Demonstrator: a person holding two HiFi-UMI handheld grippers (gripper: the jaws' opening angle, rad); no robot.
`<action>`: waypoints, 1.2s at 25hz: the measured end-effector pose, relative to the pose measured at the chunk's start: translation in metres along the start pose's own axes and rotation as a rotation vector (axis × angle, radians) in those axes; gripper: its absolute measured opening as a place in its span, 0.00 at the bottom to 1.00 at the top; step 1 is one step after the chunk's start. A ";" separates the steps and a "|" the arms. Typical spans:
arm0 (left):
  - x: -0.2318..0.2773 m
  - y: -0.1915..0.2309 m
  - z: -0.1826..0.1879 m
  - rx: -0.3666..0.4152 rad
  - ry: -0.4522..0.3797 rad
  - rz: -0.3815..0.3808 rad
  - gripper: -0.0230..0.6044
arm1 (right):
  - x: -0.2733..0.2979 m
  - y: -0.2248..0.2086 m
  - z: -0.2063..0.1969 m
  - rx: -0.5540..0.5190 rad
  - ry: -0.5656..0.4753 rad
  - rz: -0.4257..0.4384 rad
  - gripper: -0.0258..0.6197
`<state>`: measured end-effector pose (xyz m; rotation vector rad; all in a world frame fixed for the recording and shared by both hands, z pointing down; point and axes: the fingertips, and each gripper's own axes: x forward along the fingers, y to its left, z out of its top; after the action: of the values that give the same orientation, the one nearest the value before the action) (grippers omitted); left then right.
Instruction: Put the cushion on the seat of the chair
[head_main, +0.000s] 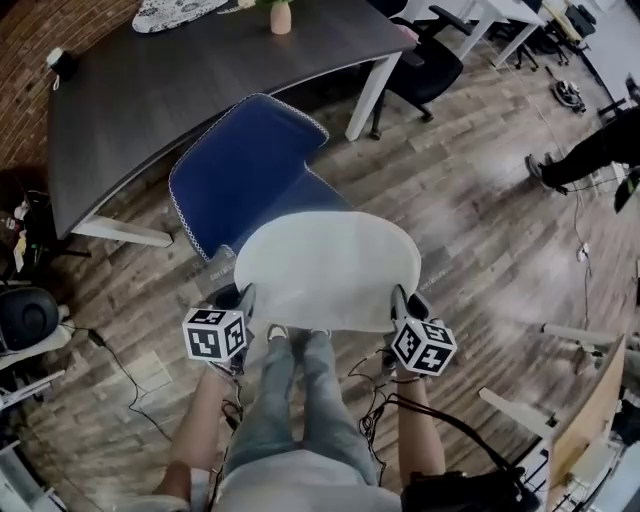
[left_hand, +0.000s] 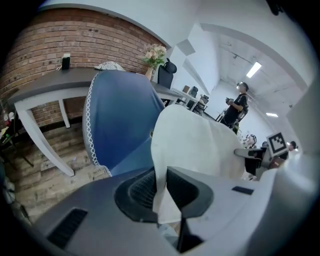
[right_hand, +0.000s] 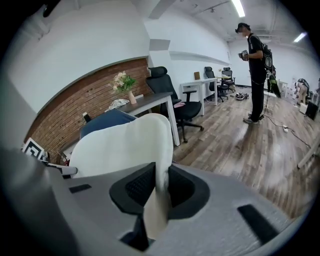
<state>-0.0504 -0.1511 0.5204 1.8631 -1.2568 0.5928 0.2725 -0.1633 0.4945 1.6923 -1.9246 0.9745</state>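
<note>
Now — cushion (head_main: 328, 270) over blue chair (head_main: 243, 168)

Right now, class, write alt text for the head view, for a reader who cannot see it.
A pale oval cushion is gripped at its sides by the left gripper and the right gripper, held over a blue fabric chair. Behind stands a dark grey desk on a wooden floor.
</note>
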 end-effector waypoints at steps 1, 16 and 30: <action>0.007 0.004 -0.008 -0.004 0.012 0.007 0.11 | 0.007 -0.003 -0.010 0.007 0.016 0.003 0.14; 0.092 0.042 -0.122 -0.088 0.099 0.023 0.11 | 0.091 -0.036 -0.110 -0.023 0.152 0.038 0.14; 0.111 0.045 -0.149 -0.183 0.075 0.035 0.11 | 0.135 -0.044 -0.110 -0.126 0.200 0.066 0.15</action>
<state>-0.0404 -0.0988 0.7037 1.6565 -1.2540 0.5420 0.2730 -0.1790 0.6736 1.4141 -1.8777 0.9842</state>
